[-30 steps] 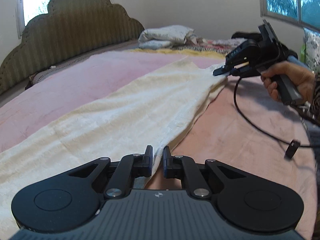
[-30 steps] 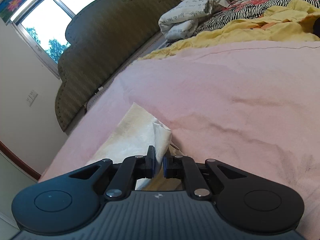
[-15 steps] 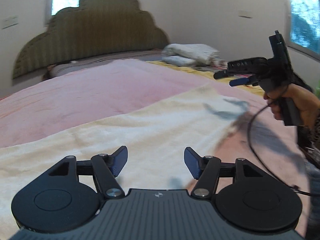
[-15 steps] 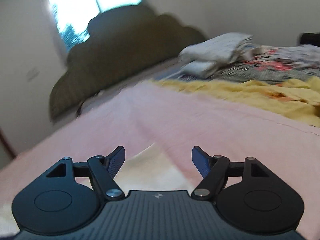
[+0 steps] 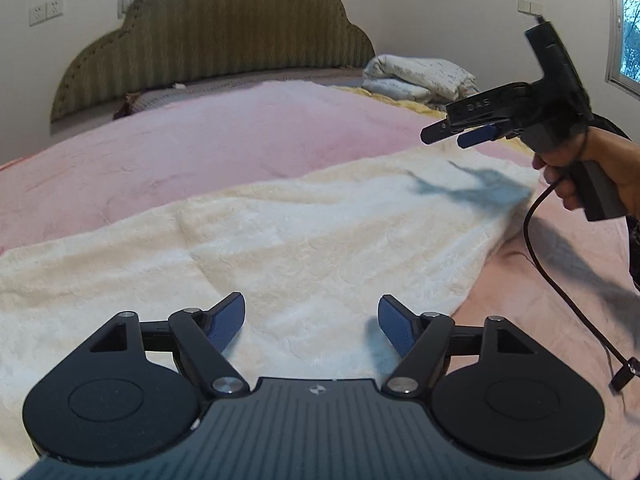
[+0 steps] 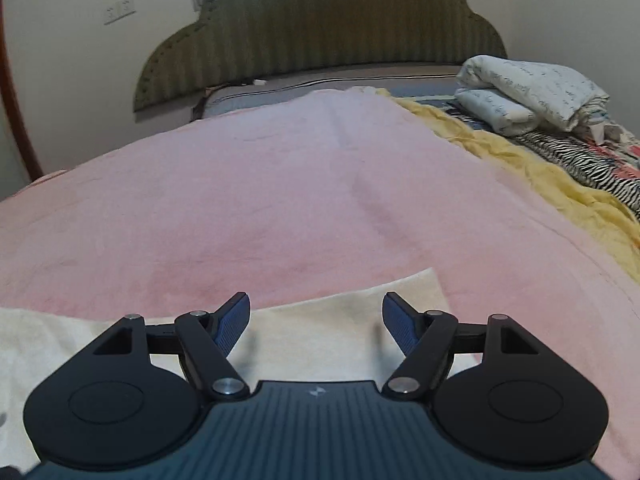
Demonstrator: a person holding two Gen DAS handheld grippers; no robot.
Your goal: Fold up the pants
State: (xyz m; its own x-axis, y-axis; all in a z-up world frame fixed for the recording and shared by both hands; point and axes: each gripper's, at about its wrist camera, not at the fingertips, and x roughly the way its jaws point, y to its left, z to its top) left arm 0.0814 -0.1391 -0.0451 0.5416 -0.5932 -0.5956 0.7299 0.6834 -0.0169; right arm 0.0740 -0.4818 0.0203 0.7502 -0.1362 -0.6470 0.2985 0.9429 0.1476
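Note:
Cream-white pants [image 5: 320,240] lie spread flat across the pink blanket [image 5: 200,152] in the left wrist view. Just above their near edge hovers my left gripper [image 5: 311,308]; its jaws are opening and nothing is between them, the cloth lying below. At the right, a hand [image 5: 592,168] holds my right gripper [image 5: 448,136] above the far end of the pants, casting a shadow there. In the right wrist view that gripper [image 6: 316,304] is open and empty over a corner of the pants [image 6: 340,320].
An olive padded headboard [image 5: 216,36] closes the far end of the bed. Folded white bedding [image 6: 528,92], a yellow blanket [image 6: 540,176] and zebra-print cloth [image 6: 592,164] lie along the right side. A black cable [image 5: 560,288] hangs from the right gripper.
Both grippers were shut on the pants' edge a second ago and have let go. The cloth now lies flat. The right gripper has risen, rolled upright and pulled back from the cloth.

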